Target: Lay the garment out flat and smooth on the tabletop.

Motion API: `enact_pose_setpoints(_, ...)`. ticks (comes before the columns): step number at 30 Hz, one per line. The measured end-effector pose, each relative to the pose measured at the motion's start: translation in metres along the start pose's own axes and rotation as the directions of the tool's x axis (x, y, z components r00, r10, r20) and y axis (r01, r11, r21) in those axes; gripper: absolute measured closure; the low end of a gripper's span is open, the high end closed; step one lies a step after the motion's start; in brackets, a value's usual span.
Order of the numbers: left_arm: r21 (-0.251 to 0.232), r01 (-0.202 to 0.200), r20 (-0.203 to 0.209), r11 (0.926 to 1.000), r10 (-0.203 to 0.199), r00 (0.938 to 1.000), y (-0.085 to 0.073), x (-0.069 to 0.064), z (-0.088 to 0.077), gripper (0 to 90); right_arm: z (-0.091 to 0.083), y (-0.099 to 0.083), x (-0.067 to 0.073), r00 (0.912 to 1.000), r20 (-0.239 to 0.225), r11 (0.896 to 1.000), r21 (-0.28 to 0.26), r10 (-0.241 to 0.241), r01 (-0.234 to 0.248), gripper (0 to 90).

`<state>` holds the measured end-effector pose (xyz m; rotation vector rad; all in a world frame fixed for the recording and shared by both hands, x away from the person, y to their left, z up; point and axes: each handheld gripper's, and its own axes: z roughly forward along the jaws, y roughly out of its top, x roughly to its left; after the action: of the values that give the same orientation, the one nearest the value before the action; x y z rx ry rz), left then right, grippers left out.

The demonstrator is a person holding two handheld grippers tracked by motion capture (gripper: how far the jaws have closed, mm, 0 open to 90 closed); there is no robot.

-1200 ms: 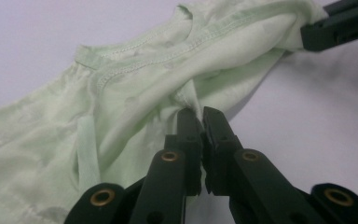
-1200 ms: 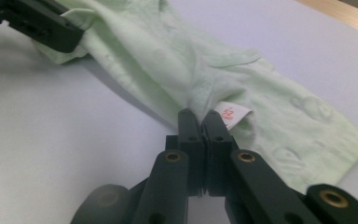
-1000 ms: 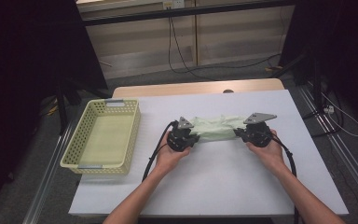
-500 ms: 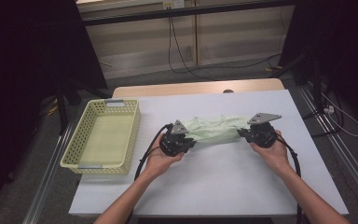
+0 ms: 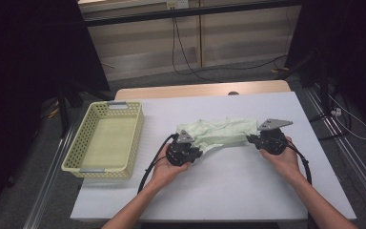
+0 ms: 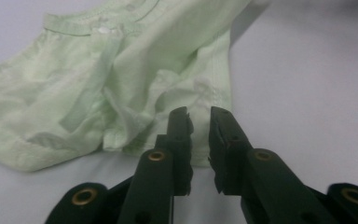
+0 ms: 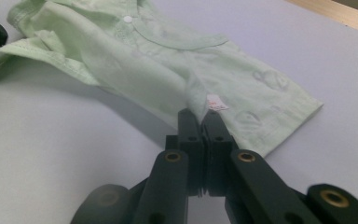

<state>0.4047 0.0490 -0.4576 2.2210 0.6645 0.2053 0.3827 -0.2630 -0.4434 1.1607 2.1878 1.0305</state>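
While you've got that white counter (image 5: 228, 191) all to yourself, use the space. Your yellow basket (image 5: 78, 160) sits off to the left, well apart from the work, and nothing is in it yet. The pale green shirt (image 5: 221, 132) lies bunched across the middle of the counter, stretched between your two hands.

Your right gripper (image 7: 203, 122) is pinched tight on a fold of the shirt's edge, so that end looks secure. Your left gripper (image 6: 199, 128) has just been opening: the jaws stand a narrow way apart right at the hem, with no cloth pressed between them.

My take for this step: keep the right side clamped and steady as your anchor, then pick a clean single layer with the left before closing, since that end is a crumpled mess and you could easily grab two layers.

Writing-wise, there's a small white tag (image 7: 217, 103) next to the right gripper, but I can't read the print. No brand is visible anywhere.
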Motion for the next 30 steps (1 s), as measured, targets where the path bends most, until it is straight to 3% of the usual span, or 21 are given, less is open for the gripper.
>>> enact_pose_setpoints(2, -0.004, -0.034, -0.018, 0.9994, 0.034, 0.9992, -0.002, -0.004, 0.005, 75.7, 0.0, 0.0, -0.001, 1.0, 0.004, 1.0, 0.001, 0.007, -0.007, 88.3)
enact_pose_setpoints(4, -0.013, -0.029, -0.018, 0.9995, 0.028, 0.9994, -0.001, -0.004, 0.007, 73.1, 0.001, -0.001, -0.002, 1.0, 0.003, 1.0, -0.001, 0.007, -0.007, 88.3)
enact_pose_setpoints(5, -0.016, -0.009, 0.009, 0.9998, 0.01, 0.9999, -0.001, -0.003, 0.008, 68.0, 0.001, -0.001, -0.002, 1.0, 0.004, 1.0, -0.002, 0.006, -0.006, 88.3)
enact_pose_setpoints(7, -0.019, -0.027, 0.004, 0.9994, 0.027, 0.9996, -0.003, -0.005, 0.008, 66.1, 0.001, -0.001, -0.001, 1.0, 0.005, 1.0, -0.002, 0.007, -0.007, 88.3)
enact_pose_setpoints(9, -0.016, -0.039, 0.012, 0.9991, 0.039, 0.9992, -0.003, -0.009, 0.009, 67.5, 0.001, -0.001, -0.001, 1.0, 0.004, 1.0, -0.001, 0.003, -0.003, 88.3)
enact_pose_setpoints(10, -0.016, -0.055, -0.006, 0.9984, 0.055, 0.9985, -0.003, -0.01, 0.009, 68.4, 0.002, -0.001, -0.001, 1.0, 0.004, 1.0, -0.001, 0.002, -0.002, 88.3)
enact_pose_setpoints(13, -0.012, -0.056, 0.008, 0.9984, 0.056, 0.9984, -0.003, -0.013, 0.009, 84.4, 0.002, 0.0, 0.0, 1.0, 0.006, 1.0, 0.0, 0.002, -0.002, 88.3)
enact_pose_setpoints(14, 0.007, -0.046, -0.016, 0.9989, 0.047, 0.9988, -0.001, -0.014, 0.007, 87.2, 0.001, 0.0, -0.001, 1.0, 0.005, 1.0, -0.003, 0.003, -0.003, 88.3)
enact_pose_setpoints(15, 0.006, -0.044, 0.005, 0.999, 0.044, 0.999, -0.001, -0.011, 0.007, 88.2, 0.001, 0.0, -0.001, 1.0, 0.003, 1.0, -0.001, 0.008, -0.008, 88.3)
enact_pose_setpoints(21, 0.056, -0.073, 0.006, 0.9957, 0.073, 0.9973, -0.005, -0.006, -0.009, 88.7, 0.0, -0.002, -0.001, 0.9999, -0.007, 1.0, 0.01, 0.009, -0.009, 86.9)
enact_pose_setpoints(27, 0.058, -0.059, 0.001, 0.9966, 0.059, 0.9983, -0.013, 0.003, -0.025, 88.7, 0.001, -0.003, 0.004, 0.9997, -0.02, 0.999, 0.04, -0.012, 0.013, 86.2)
enact_pose_setpoints(30, 0.071, -0.078, 0.006, 0.9944, 0.078, 0.997, -0.016, 0.004, -0.028, 88.7, 0.001, -0.004, 0.007, 0.999, -0.041, 0.998, 0.055, -0.021, 0.023, 86.1)
